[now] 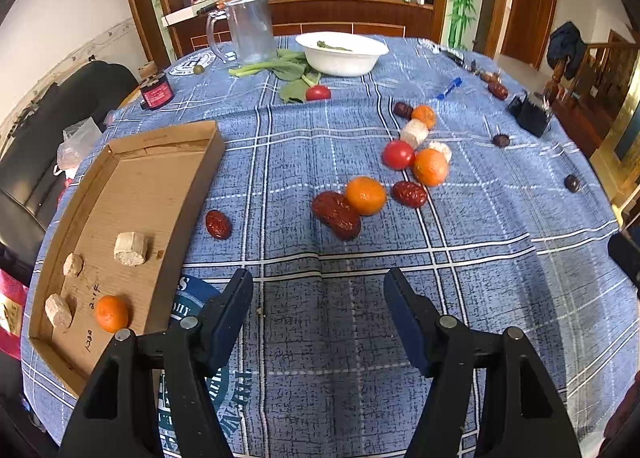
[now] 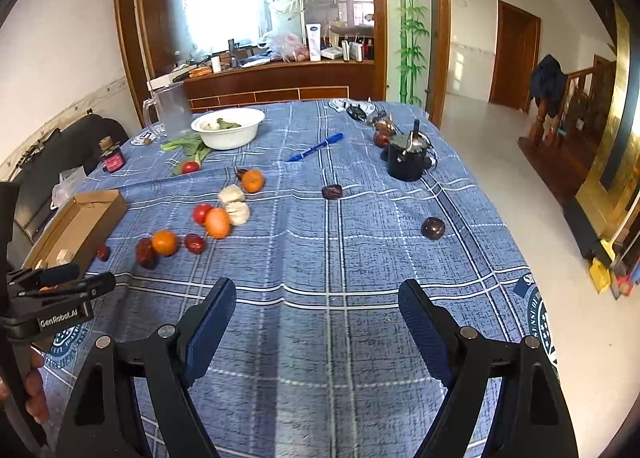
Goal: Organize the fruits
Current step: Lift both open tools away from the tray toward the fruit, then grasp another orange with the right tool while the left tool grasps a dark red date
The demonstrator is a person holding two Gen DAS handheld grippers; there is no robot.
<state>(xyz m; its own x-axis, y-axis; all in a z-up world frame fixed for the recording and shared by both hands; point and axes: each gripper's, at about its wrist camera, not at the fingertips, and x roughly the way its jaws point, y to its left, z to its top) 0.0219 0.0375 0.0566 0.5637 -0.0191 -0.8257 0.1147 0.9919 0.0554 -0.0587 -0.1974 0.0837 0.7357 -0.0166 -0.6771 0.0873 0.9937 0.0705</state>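
Note:
A cardboard tray (image 1: 168,174) lies at the table's left and holds an orange (image 1: 111,313) and three pale chunks (image 1: 131,249). Loose on the blue cloth are oranges (image 1: 365,195), tomatoes (image 1: 398,154), red dates (image 1: 337,214) and pale chunks (image 1: 414,132). My left gripper (image 1: 319,282) is open and empty, above the cloth, short of the nearest date and right of the tray. My right gripper (image 2: 318,292) is open and empty over bare cloth. The fruit cluster (image 2: 217,222) lies ahead to its left, and the tray (image 2: 80,226) at far left.
A white bowl (image 1: 341,52), greens (image 1: 286,68) and a clear jug (image 1: 250,30) stand at the back. A dark jar (image 1: 157,91) is back left. A blue pen (image 2: 316,147), a black mug (image 2: 408,156) and dark round fruits (image 2: 433,227) lie to the right. The table edge drops off right.

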